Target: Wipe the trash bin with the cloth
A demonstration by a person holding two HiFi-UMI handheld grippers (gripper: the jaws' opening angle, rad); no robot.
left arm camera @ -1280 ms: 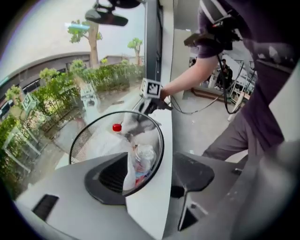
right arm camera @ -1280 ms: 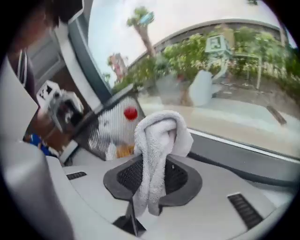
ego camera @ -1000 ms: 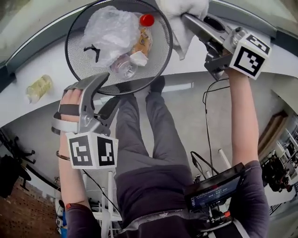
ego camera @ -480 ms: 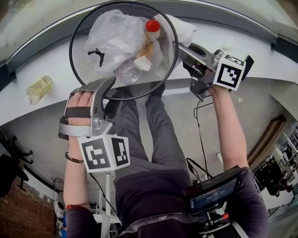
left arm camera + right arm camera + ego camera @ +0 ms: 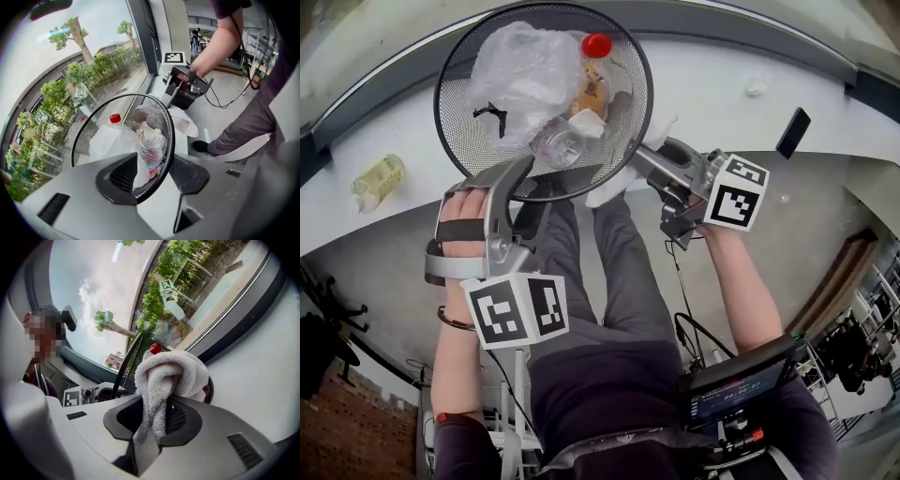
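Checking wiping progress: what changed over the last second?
The right gripper swept the cloth from the far rim of the trash bin down its side toward the person. The left gripper closed on the near rim. The cloth stays clamped; the rubbish and the bottle on the ledge stayed put.

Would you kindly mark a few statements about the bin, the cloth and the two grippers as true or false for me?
1. The right gripper grips a white cloth. True.
2. The trash bin is empty. False: it holds a crumpled plastic bag and a red-capped bottle, among other rubbish.
3. The left gripper has the bin's rim between its jaws. True.
4. The cloth lies inside the bin. False: it is outside, at the bin's outer side, clamped in the right gripper.
5. A black phone lies on the ledge to the left of the bin. False: it lies to the right.
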